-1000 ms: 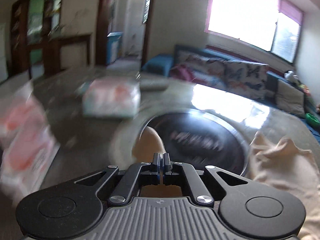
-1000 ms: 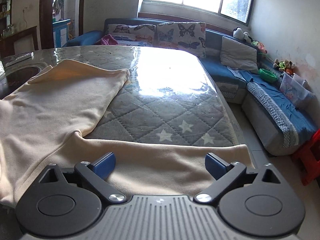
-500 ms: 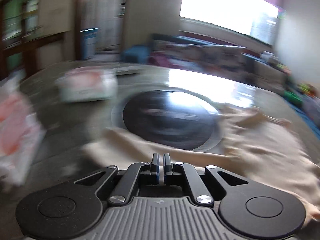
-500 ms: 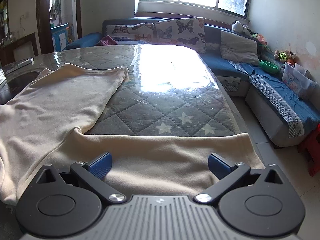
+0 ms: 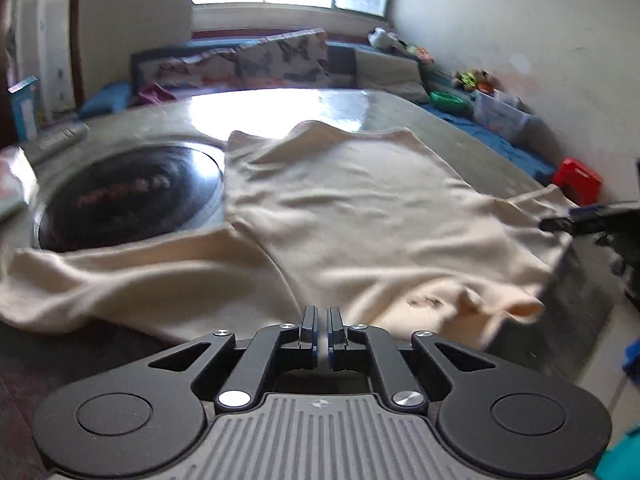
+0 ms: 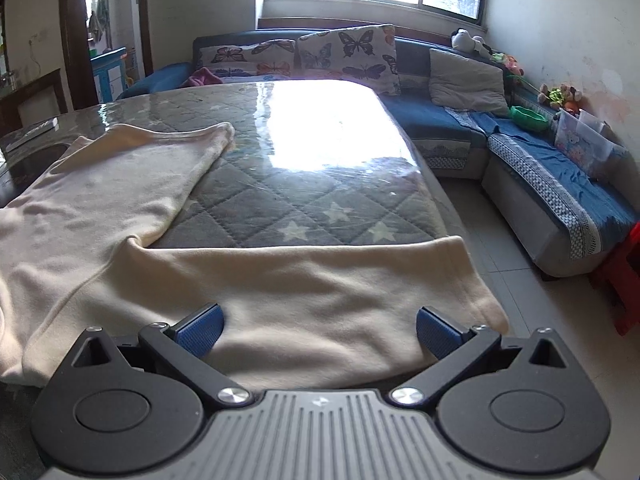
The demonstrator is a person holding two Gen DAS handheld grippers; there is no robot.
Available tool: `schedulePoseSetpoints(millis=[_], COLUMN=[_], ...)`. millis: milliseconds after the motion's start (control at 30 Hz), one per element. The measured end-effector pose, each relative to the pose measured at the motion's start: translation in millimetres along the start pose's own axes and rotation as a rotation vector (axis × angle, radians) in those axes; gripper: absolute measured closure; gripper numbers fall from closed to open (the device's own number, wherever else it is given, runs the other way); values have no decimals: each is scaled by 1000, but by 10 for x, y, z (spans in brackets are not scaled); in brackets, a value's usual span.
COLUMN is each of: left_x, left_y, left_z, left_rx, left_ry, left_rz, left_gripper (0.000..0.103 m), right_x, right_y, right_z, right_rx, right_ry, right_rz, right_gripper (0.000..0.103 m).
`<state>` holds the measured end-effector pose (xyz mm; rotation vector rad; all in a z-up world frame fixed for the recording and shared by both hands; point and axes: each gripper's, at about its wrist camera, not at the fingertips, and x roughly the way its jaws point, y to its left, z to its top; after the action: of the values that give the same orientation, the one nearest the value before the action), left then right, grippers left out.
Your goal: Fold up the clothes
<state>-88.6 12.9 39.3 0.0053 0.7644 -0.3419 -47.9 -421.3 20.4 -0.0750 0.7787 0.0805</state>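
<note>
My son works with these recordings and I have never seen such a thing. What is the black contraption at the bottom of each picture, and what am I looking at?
It is no robot: a person holds a two-finger gripper in each hand, and a wide-angle camera on each looks forward along its fingers.

One picture comes from the left gripper. Its fingers are closed together at the near edge of a cream long-sleeved garment; whether they pinch cloth, I cannot tell. Beside the garment lies a round black glass plate set into the table.

The other picture comes from the right gripper. Its blue-padded fingers stand wide apart over one sleeve and hold nothing.

The garment is spread on a grey star-quilted table cover under clear plastic. A blue corner sofa stands behind.
</note>
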Motion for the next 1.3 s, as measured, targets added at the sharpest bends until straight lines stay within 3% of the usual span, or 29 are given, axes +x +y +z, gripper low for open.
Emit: schedulePoseSetpoints(millis=[200,367,500,700,900,1033,1200,1300], left_x=[-113,-71,68,84,-80,-233,-360,-375], left_y=[-129,-249,-368,-432,-297,121,911,1319], left_z=[64,235,200,50,51,106,129,109], left_rx=[70,102,131,129,79,-47,-292,-395], left_ry=[-19,-50,-6,34,-6,-70,-102,-99], left_rz=[4,-49,-110,-157,-153,15,373,553], left_gripper=[97,96,95,86,83,72,59,57], right_x=[-142,-299,-351,-219,-163,-217,-218,-204], right_y=[111,477,857,1396,1734,1802,1755,1738], right_z=[29,139,295,349,162,32,29,32], right_rx=[-95,-205,-263,-368,-490,-548,-524,-511], right_ry=[-10,-70,-117,-109,-81,-87,-71,-66], right_rz=[-27,60,179,303,376,390,406,412], right_gripper=[0,0,0,0,0,0,0,0])
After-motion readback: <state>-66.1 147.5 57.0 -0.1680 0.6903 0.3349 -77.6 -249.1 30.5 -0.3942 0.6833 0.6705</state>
